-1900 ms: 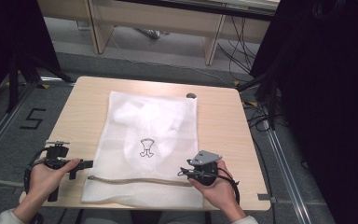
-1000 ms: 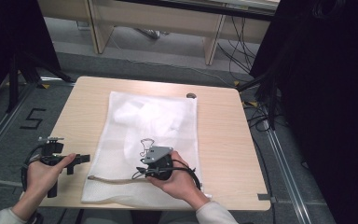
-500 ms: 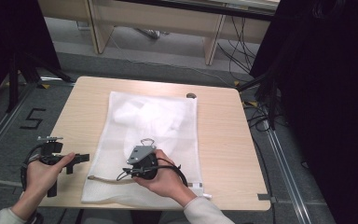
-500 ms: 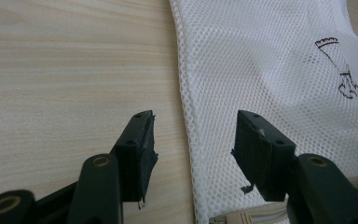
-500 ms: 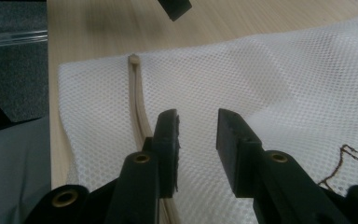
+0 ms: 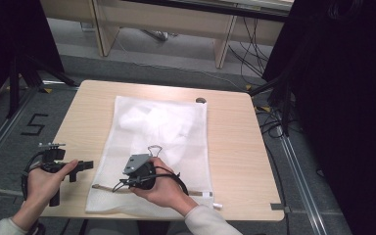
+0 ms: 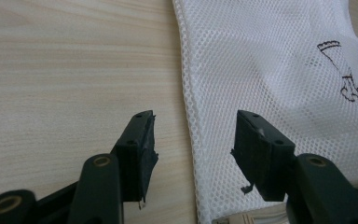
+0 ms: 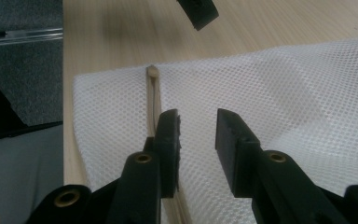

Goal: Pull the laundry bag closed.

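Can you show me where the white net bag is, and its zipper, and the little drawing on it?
Net bag (image 6: 176, 125), high view, on the mesh middle.
Zipper (image 8: 153, 100), right gripper view, on the beige strip near its end.
Drawing (image 7: 347, 84), left gripper view, on the black lines.

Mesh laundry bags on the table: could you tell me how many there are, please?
1. A single white mesh bag lies flat across the middle of the wooden table, its beige zipper along the near edge. Nothing seems hidden beneath it.

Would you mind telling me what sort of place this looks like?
Probably a lab or workshop set up for recording: a bare wooden table with a mesh laundry bag, black curtains, and loose cables on the floor.
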Available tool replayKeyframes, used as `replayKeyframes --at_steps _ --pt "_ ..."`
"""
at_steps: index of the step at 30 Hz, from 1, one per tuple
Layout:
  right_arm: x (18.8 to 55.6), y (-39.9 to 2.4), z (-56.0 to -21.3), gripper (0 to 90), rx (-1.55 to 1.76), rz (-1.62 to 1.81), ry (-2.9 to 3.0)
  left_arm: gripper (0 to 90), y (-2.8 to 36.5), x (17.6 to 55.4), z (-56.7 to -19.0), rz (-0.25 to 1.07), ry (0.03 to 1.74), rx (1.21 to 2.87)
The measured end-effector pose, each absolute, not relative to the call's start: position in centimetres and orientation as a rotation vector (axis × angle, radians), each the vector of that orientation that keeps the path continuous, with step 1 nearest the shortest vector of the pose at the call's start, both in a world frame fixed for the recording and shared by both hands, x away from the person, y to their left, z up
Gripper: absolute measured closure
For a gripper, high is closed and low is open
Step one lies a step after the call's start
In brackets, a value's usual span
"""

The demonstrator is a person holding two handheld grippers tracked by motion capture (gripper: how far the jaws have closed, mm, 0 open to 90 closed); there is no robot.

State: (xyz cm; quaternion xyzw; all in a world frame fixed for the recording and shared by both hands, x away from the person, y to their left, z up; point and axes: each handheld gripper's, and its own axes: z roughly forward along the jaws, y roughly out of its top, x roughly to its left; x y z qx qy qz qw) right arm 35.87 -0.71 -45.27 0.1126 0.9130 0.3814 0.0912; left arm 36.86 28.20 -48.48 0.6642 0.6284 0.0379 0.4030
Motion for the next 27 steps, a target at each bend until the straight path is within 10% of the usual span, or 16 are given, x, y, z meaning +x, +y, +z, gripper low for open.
replayKeyframes --at_steps 27 --pt "35.4 2.0 -45.6 71.7 0.296 1.123 2.762 47.2 28.3 36.9 -48.4 0.111 1.592 1.675"
